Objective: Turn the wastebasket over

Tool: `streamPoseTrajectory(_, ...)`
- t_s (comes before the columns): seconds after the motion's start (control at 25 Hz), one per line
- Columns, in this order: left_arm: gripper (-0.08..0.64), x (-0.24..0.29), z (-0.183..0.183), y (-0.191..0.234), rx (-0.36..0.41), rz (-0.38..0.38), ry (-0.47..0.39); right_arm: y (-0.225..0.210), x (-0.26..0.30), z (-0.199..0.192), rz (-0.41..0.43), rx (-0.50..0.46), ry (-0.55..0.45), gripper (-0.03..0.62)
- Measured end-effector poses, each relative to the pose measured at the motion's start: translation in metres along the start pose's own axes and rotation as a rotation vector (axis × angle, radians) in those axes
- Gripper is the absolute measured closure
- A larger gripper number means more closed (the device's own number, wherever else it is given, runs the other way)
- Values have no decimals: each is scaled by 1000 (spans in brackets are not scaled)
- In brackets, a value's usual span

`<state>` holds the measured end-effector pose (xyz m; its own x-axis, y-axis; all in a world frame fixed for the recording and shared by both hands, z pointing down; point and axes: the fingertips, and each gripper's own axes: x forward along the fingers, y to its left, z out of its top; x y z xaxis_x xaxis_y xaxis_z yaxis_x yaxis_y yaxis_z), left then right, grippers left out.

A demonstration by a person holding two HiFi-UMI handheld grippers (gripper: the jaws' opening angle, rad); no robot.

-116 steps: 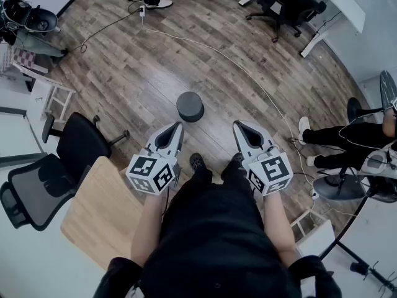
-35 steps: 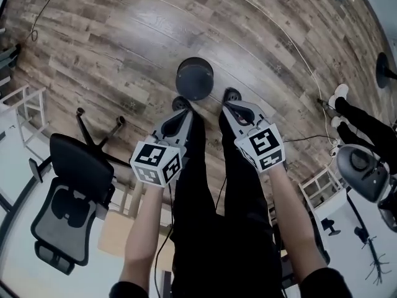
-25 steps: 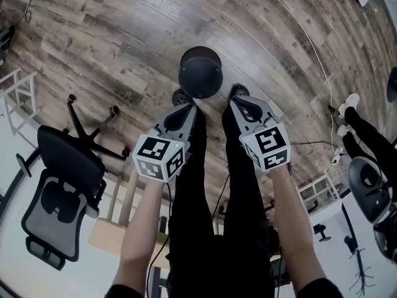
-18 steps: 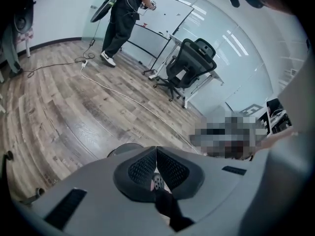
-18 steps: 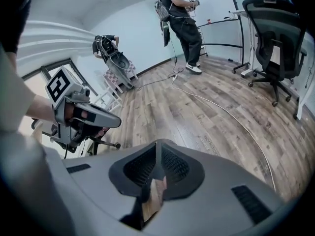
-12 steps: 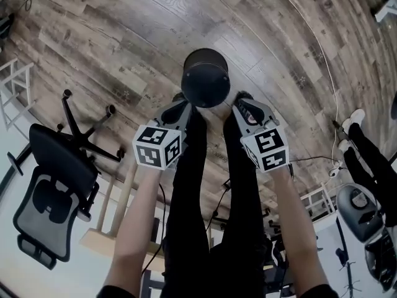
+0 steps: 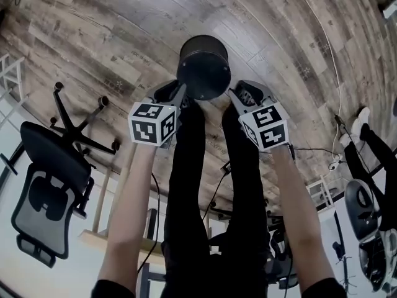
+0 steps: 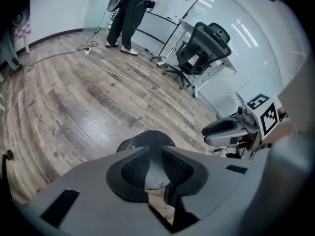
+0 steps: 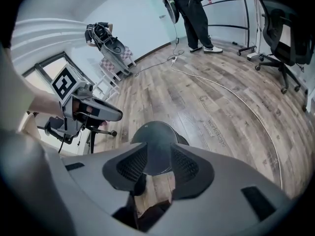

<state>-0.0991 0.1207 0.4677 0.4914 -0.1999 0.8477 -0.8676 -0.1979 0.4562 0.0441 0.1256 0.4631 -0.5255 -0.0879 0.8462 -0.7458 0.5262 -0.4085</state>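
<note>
A dark grey round wastebasket (image 7: 203,73) stands on the wooden floor with its flat closed end up, just ahead of the person's shoes. My left gripper (image 7: 177,93) is close against its left side and my right gripper (image 7: 238,92) against its right side. In the left gripper view the wastebasket (image 8: 147,137) sits just beyond the left gripper (image 8: 155,154), whose jaws have just been opening to a narrow gap with nothing in it. In the right gripper view the right gripper (image 9: 158,151) has also just been opening, wider, and the wastebasket (image 9: 155,131) shows beyond the gap, not gripped.
A black office chair (image 7: 43,185) stands at the left, its wheeled base (image 7: 77,120) near my left gripper. A white cable (image 7: 317,39) runs across the floor at the right. Another person's shoe (image 7: 362,114) is at the far right. A standing person (image 8: 129,9) and another office chair (image 8: 203,48) are farther off.
Both grippers have come down and forward to flank the wastebasket, which now looks larger and nearer. Their jaws, shut before, now stand slightly parted.
</note>
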Motion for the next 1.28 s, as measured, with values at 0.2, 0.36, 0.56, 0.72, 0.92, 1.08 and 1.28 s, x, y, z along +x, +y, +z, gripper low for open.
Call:
streamPoseTrajectory(0.2, 444, 18, -6, 16, 11, 3, 6, -10, 23, -6, 6, -14, 28, 442)
streamPoseTrajectory(0.36, 400, 34, -6, 25, 19, -17, 2, -21, 40, -15, 10, -21, 63, 409)
streamPoseTrajectory(0.56, 328, 55, -14, 34, 19, -44, 46, -28, 62, -26, 45, 32, 110, 357)
streamPoseTrajectory(0.72, 249, 69, -21, 35, 5, -89, 77, -30, 76, -36, 84, 47, 136, 319)
streamPoseTrajectory(0.92, 209, 88, -34, 46, 1, -120, 128, -36, 95, -42, 102, 93, 133, 296)
streamPoseTrajectory(1.08, 199, 96, -33, 52, -54, -168, 136, -35, 106, -45, 144, 117, 152, 293)
streamPoseTrajectory(1.28, 198, 104, -36, 51, -62, -217, 179, -35, 114, -47, 179, 139, 163, 293)
